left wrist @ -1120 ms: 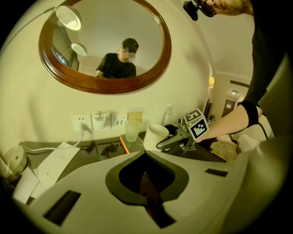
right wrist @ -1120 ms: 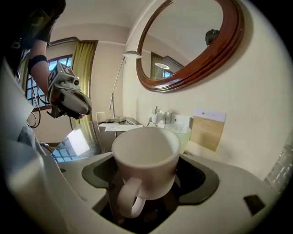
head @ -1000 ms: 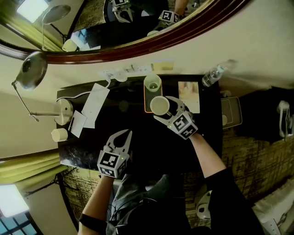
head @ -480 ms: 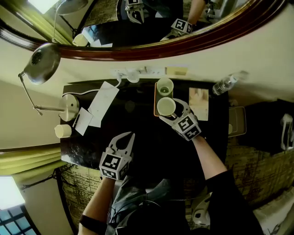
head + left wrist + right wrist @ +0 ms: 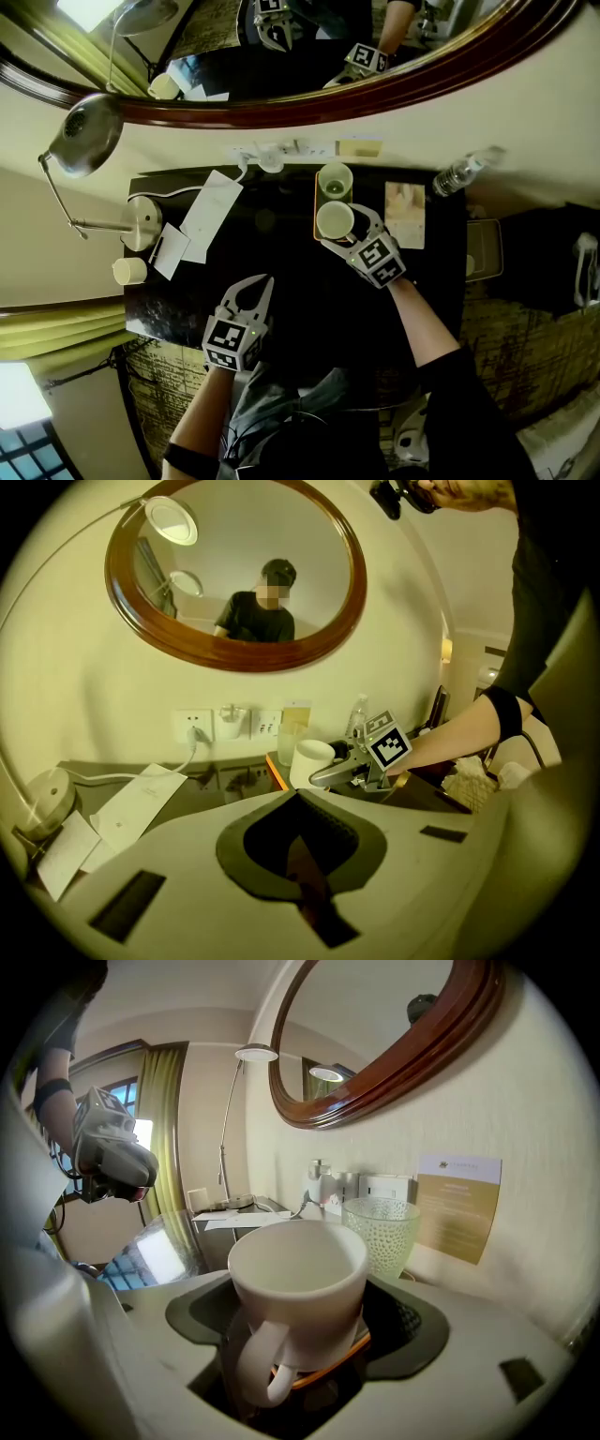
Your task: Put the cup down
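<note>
While the left gripper [image 5: 261, 284] hovers over the near left of the dark counter [image 5: 291, 272] with its fingers pressed together and nothing between them, the right gripper [image 5: 340, 228] has its fingers spread wide and clasped on the sides of the white cup [image 5: 298, 1265]. Upright, with its handle turned back toward that gripper, the cup sits at the near end of the orange tray [image 5: 317, 202], just near of a dimpled glass [image 5: 336, 180] by the far wall.
</note>
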Motion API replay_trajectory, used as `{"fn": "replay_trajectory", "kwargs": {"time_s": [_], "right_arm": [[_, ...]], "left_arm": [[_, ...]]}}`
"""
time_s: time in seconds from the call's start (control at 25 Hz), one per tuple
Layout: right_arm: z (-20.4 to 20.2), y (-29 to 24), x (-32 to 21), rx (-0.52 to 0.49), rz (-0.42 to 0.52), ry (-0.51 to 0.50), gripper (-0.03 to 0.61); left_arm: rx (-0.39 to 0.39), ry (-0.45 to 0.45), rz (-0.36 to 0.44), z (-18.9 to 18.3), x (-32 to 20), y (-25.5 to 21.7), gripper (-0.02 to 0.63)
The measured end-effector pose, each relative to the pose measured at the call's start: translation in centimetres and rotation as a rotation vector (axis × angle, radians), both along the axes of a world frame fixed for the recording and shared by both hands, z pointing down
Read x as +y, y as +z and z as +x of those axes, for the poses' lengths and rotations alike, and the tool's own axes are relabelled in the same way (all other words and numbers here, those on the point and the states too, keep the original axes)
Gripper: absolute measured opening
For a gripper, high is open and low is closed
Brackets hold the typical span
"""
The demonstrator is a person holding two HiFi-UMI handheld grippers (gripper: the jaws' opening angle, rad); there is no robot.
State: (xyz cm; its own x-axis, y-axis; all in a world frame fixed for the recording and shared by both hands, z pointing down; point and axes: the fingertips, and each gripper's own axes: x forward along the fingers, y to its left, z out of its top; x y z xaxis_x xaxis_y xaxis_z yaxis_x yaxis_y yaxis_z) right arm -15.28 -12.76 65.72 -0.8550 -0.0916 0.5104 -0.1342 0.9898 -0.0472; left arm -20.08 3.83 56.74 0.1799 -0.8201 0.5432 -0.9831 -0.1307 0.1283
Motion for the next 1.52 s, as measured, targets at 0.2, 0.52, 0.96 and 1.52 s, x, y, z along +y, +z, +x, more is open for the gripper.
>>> {"fn": "replay_trajectory", "kwargs": {"time_s": [0.2, 0.52, 0.96, 1.52], "right_arm": [[0.4, 0.2, -0.2, 0.027, 0.002, 0.019, 0.466], [2.2, -3.7, 0.5, 0.023, -0.003, 0.045, 0.465], [9.0, -12.9, 3.1, 0.018, 0.009, 0.181, 0.166], [18.3, -14.5, 5.0, 0.056, -0.037, 0.495, 0.015]], "left_arm": [[0.011, -0.034, -0.003, -0.2, -0.1, -0.6, 0.005], [0.014, -0.056, 0.024, -1.5, 0.1, -1.8, 0.005], [0.079, -0.044, 0.094, -2.3, -0.5, -6.8, 0.005], [0.062, 0.065, 0.113, -2.7, -2.5, -8.9, 0.005]]}}
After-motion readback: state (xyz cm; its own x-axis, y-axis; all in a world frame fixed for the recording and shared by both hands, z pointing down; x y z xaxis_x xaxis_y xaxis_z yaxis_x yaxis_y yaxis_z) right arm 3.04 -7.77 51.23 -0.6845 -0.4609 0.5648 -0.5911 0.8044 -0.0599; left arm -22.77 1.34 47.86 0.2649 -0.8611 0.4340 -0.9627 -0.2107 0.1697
